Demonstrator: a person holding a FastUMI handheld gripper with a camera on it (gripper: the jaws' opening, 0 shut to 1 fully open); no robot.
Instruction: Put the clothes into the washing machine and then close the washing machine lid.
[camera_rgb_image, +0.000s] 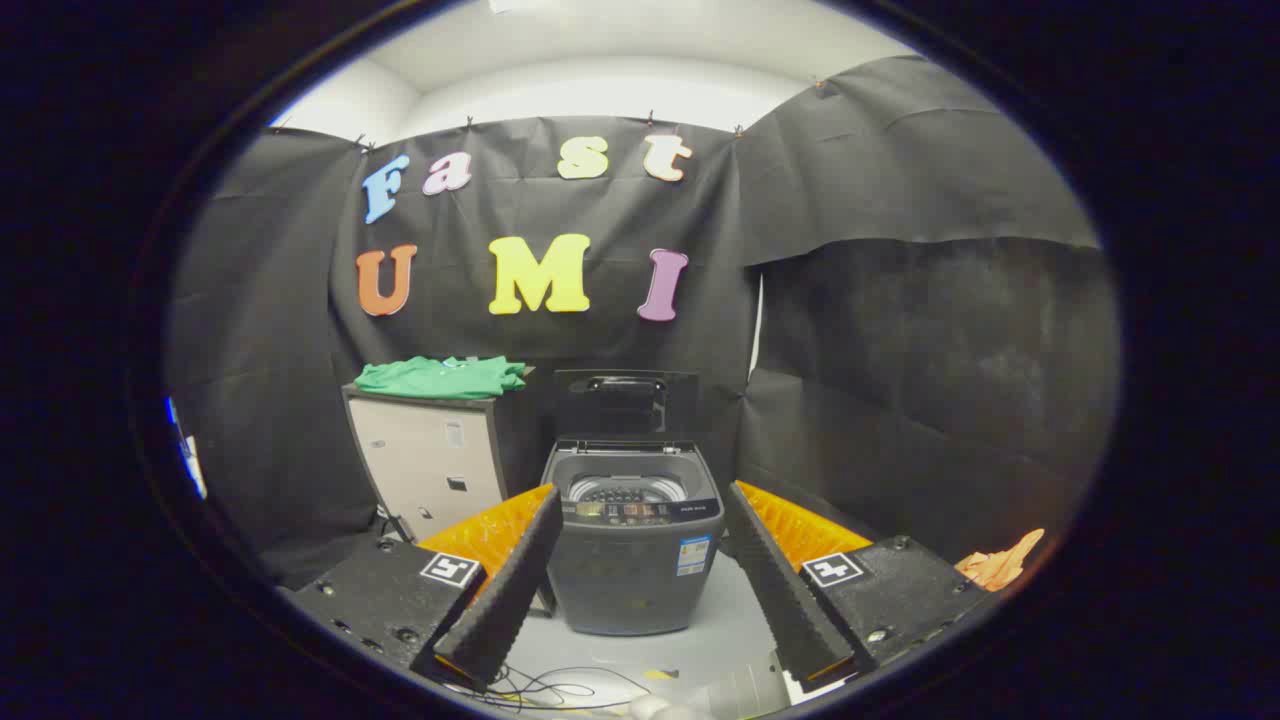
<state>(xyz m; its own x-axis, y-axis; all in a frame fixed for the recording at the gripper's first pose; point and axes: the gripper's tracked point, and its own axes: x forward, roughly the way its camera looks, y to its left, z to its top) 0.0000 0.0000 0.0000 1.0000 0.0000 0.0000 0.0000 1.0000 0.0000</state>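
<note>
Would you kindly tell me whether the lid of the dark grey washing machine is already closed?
No, the dark grey washing machine has its lid standing upright, leaving the drum exposed beyond the open gripper.

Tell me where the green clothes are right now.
The folded green clothes lie atop the pale cabinet, left of the open grey washing machine, well beyond the open gripper.

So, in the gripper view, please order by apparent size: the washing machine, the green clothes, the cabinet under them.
1. Washing machine, lid up, seen between the open fingers.
2. Cabinet; it stands farther back, so true size is unsure.
3. Green clothes.
</note>
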